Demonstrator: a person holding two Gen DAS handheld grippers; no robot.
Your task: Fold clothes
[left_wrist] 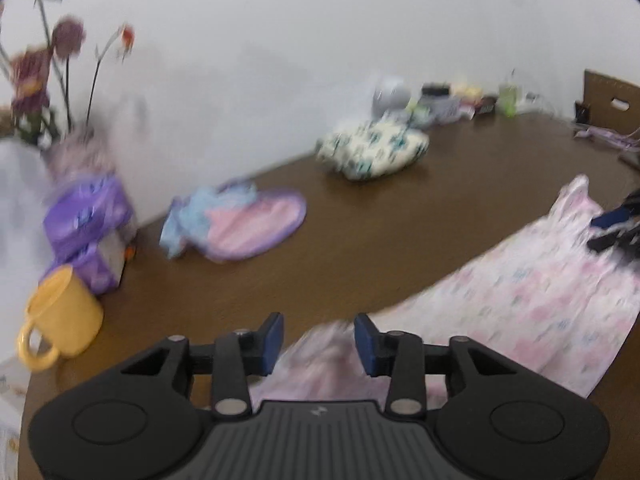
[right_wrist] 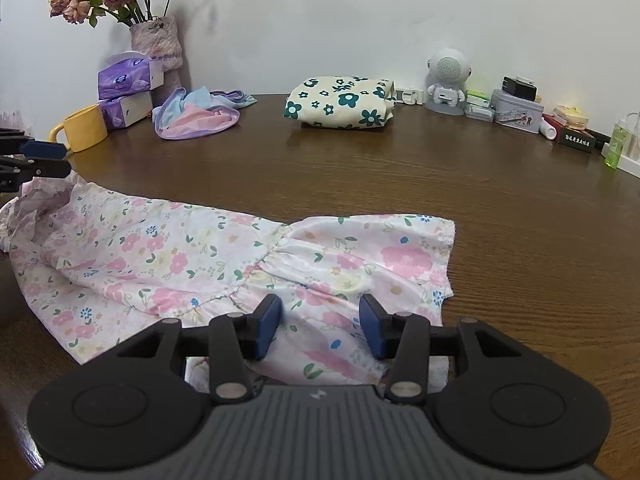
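On the brown tabletop (right_wrist: 500,216) a pink floral dress (right_wrist: 192,252) lies spread flat. Right gripper (right_wrist: 320,330) released over its hem, pads apart; left gripper (left_wrist: 319,344) also unclenched — cloth between pads, untouched. Folded flower-print cloth (right_wrist: 340,102) well behind.

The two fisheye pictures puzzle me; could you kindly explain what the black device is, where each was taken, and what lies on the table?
A person holds a two-finger gripper in each hand, and a camera on each looks along its fingers. One picture comes from the left gripper, the other from the right gripper. On the brown table lies a pink floral dress, spread out for folding. Behind it are a folded flowered cloth, a crumpled purple garment, a yellow mug, tissue packs and a vase of flowers. Both grippers hover over the dress with jaws apart; neither grips it yet.
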